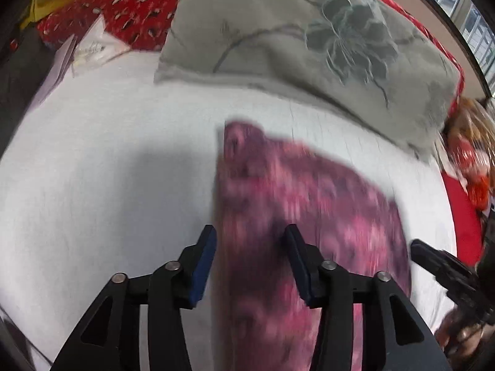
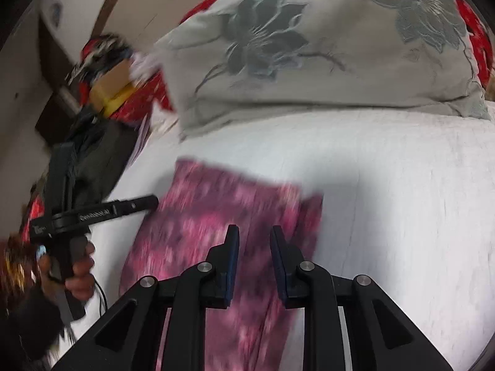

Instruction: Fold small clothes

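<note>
Spread wide beneath everything as a white quilted bed sheet (image 1: 92,154), reaching up to the grey pillow with the dark flower print (image 1: 294,40), the landmark here.

Lay flat on the sheet just in front of that pillow, apart from it, as a pink-and-purple mottled cloth garment (image 1: 294,191). Judged light, limp and thin, with no stiffness to hold a crease alone; likely to slide little on the quilted sheet, and in no way fragile. Best taken by pinching two corners of the edge farthest from the pillow, one per tool, and carried toward the pillow, so the fold falls square. Looked long and roughly rectangular, with one straight side edge and, in the right wrist view, a stepped corner on the pillow side, as if one layer sat offset on another. Blurred too much to tell seams or garment type.

Hovered over the garment's end away from the pillow as the left gripper (image 1: 250,232), jaws wide apart, holding nothing. Hung alongside as the right gripper (image 2: 254,232), jaws parted more narrowly, also empty, cloth showing through the gap.
</note>
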`<state>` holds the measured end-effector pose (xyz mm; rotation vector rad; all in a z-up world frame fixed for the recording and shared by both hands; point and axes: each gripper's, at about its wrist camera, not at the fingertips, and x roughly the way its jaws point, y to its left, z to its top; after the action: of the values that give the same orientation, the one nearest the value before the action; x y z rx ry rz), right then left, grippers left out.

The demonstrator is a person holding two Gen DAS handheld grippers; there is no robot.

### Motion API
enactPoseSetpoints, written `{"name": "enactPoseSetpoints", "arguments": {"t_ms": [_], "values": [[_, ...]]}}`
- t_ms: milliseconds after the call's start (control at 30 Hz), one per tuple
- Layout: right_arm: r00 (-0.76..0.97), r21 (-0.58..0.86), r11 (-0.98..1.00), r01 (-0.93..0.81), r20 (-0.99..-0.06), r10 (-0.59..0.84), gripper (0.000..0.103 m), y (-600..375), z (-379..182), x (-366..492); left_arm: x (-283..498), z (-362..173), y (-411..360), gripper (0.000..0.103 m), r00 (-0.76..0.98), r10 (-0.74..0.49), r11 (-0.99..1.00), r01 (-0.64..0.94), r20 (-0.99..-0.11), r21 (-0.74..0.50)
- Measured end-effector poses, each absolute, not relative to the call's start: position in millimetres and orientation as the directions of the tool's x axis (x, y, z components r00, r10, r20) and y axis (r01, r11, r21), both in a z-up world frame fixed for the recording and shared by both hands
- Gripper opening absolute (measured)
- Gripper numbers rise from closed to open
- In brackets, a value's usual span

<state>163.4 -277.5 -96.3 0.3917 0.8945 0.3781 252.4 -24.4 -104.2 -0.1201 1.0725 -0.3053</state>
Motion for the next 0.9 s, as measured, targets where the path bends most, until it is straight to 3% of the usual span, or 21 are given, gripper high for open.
{"name": "enactPoseSetpoints", "arguments": {"t_ms": [100,267,400,500,600,700,833,900], "values": [[0.482,0.37,0.921,-0.122,-0.789,0.381,0.022,-261,-131,156,237,-122,-20,0.053,0.421,-0.307,0.952,0.144,-0.853,-0.271],[0.51,0.405,0.913,-0.043,-0.777,0.369,0.028,-265,-114,140,205,-82,-8,0.048,0.458,-0.275,0.959,0.198,-0.845,-0.205],[0.513,0.397,0.895,-0.204,-0.735,0.443,0.027,-246,-94,100,158,-83,-1,0.056,0.475,-0.26,0.959,0.229,-0.841,-0.168],[0.46,0.23,0.951,-0.207,-0.835,0.302,0.031,-228,-119,86,141,-105,-1,0.058,0.438,-0.232,0.962,0.233,-0.869,-0.139],[0.469,0.256,0.956,-0.144,-0.833,0.294,0.032,-233,-116,78,125,-86,5,0.054,0.434,-0.247,0.959,0.237,-0.866,-0.155],[0.489,0.295,0.944,-0.149,-0.807,0.33,0.035,-238,-100,55,101,-81,11,0.056,0.449,-0.256,0.954,0.258,-0.856,-0.15],[0.414,0.138,0.981,-0.136,-0.892,0.183,0.042,-224,-130,27,82,-110,5,0.059,0.393,-0.16,0.964,0.259,-0.906,-0.058],[0.451,0.14,0.984,-0.108,-0.875,0.174,0.048,-227,-130,17,71,-100,7,0.059,0.419,-0.162,0.967,0.248,-0.893,-0.059]]}}
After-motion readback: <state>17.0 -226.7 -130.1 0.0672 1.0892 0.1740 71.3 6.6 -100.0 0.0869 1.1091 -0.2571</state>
